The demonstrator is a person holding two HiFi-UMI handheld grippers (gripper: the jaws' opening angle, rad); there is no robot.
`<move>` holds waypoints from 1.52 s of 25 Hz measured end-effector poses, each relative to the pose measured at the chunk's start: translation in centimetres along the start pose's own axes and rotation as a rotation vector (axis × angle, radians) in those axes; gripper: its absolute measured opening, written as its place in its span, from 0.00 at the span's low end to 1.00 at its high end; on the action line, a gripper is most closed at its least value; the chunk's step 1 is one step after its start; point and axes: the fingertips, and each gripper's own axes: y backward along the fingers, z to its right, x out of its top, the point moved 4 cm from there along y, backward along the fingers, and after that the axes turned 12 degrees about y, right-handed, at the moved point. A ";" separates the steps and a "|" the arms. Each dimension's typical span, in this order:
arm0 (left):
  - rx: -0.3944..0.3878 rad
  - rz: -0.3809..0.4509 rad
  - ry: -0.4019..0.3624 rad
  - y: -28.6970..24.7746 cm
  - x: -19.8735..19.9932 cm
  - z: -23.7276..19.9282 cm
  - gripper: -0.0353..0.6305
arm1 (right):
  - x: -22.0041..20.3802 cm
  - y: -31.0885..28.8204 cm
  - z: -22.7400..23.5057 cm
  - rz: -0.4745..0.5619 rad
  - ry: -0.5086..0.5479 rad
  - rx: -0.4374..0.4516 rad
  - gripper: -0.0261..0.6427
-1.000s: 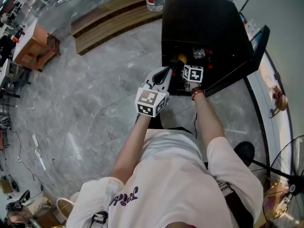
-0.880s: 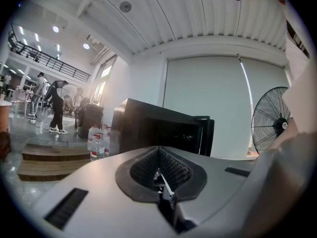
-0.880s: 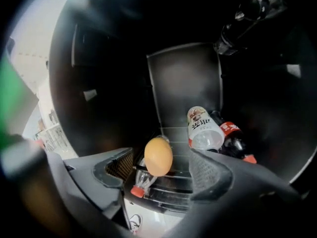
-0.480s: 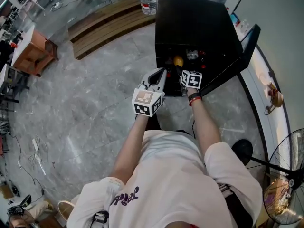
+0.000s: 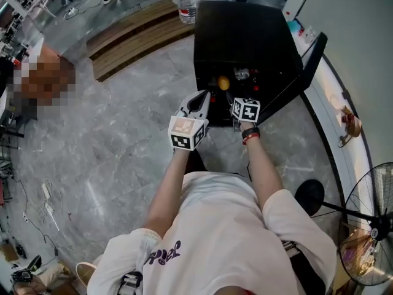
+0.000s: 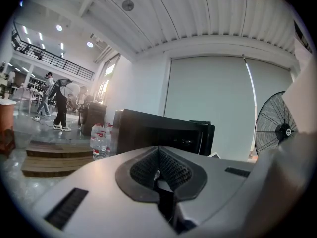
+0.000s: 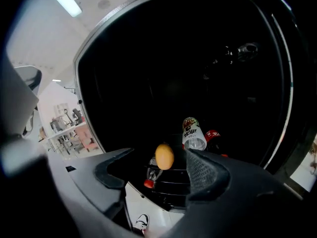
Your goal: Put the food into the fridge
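The right tool (image 5: pixel 238 101) has backed out of the open black fridge (image 5: pixel 245 35). A second ago its tip was inside the opening; now it hangs just outside, in front of it and a little higher. Its jaws stand wide apart, though they have just been closing slightly, and nothing sits between the pads. The yellow-orange fruit (image 7: pixel 164 156) that shows through the gap in the right gripper view is further in, apparently resting on the fridge's wire shelf (image 7: pixel 173 187) towards its front edge. It lies just left of a drinks can (image 7: pixel 192 133), with a red-capped bottle (image 7: pixel 148 180) below it. From the head view the fruit stays put in the fridge mouth while the tool retreats, so it has probably been released and left there.

The left tool (image 5: pixel 199 102) has its jaws together and empty, and is held beside the right one, short of the fridge.

That item looks delivered. The fridge door (image 5: pixel 307 63) is swung open to the right, and no other food waiting to be loaded is in view.
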 end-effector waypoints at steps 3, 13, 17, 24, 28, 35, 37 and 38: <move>0.003 -0.005 0.002 -0.1 0.3 0.4 0.08 | 0.7 1.5 0.2 0.005 0.011 -0.008 0.54; 0.018 -0.020 0.026 0.7 0.0 1.4 0.08 | 2.4 6.7 -0.5 0.046 0.041 -0.002 0.50; 0.035 -0.009 0.040 1.4 -0.5 1.9 0.08 | 3.4 8.8 -0.4 0.088 0.038 0.006 0.48; 0.052 0.001 0.016 3.2 -0.9 3.7 0.08 | 4.4 13.0 -0.6 0.143 0.053 0.017 0.45; 0.063 0.010 0.005 4.2 -0.7 4.5 0.08 | 5.4 15.2 -0.9 0.178 0.071 0.020 0.44; 0.072 0.008 -0.025 5.5 -1.0 6.1 0.08 | 5.9 18.5 -1.2 0.210 0.104 0.041 0.41; 0.070 0.007 -0.035 5.8 -0.9 6.4 0.08 | 5.9 19.2 -1.4 0.217 0.116 0.043 0.40; 0.072 0.008 -0.039 5.9 -0.9 6.5 0.08 | 5.9 19.5 -1.3 0.219 0.119 0.044 0.39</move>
